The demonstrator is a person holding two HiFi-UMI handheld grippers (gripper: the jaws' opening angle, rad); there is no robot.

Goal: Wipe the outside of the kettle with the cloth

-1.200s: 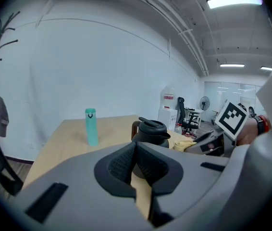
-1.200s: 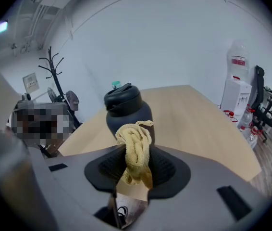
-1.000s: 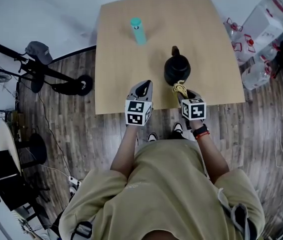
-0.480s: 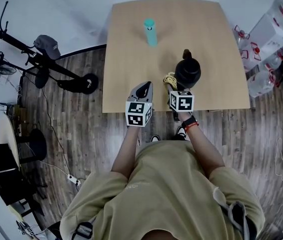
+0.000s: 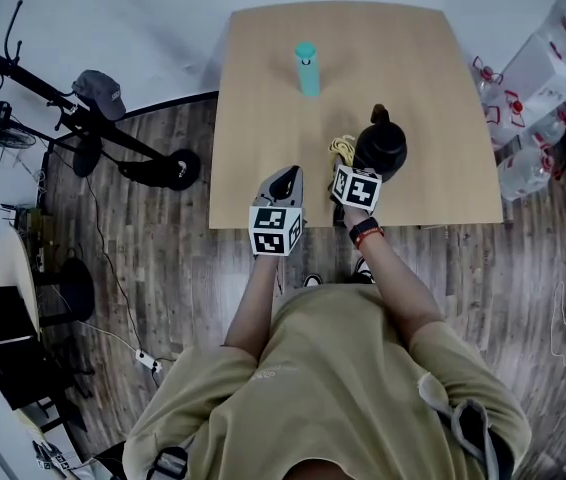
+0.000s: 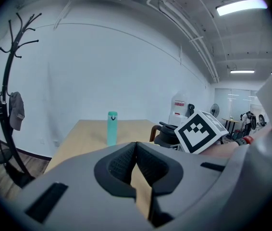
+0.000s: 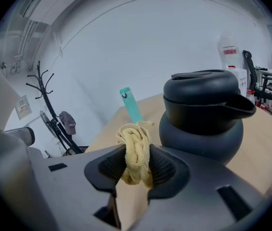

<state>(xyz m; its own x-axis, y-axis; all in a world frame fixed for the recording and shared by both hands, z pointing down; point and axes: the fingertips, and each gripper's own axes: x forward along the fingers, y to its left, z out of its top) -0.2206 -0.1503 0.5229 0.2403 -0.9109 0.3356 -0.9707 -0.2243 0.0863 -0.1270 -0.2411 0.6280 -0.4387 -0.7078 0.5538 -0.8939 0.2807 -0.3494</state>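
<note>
The right gripper view showed what the head view couldn't: the right gripper (image 7: 137, 163) had its fingers clamped on a bunched yellow cloth (image 7: 135, 146), w/ the black kettle (image 7: 204, 121) just beside it on the right. Neither view settled whether cloth and kettle touched. In the head view the cloth was only a small yellow scrap at the kettle's left side. The left gripper view showed the left gripper (image 6: 136, 153) w/ fingers together at the tips and holding nothing, whereas the head view gave just its marker cube and top. The kettle stood upright, lid on, in the right half of the desk (image 5: 263, 118), near the front edge. The left gripper hung over that front edge, well left of the kettle. A teal bottle (image 5: 307, 68) stood upright toward the far edge, well apart from the kettle. The desk's left half and the strip btwn bottle and kettle lay open. Water jugs (image 5: 548, 43) crowded the floor off the right edge, and a coat rack (image 6: 8, 76) stood off the left.
</note>
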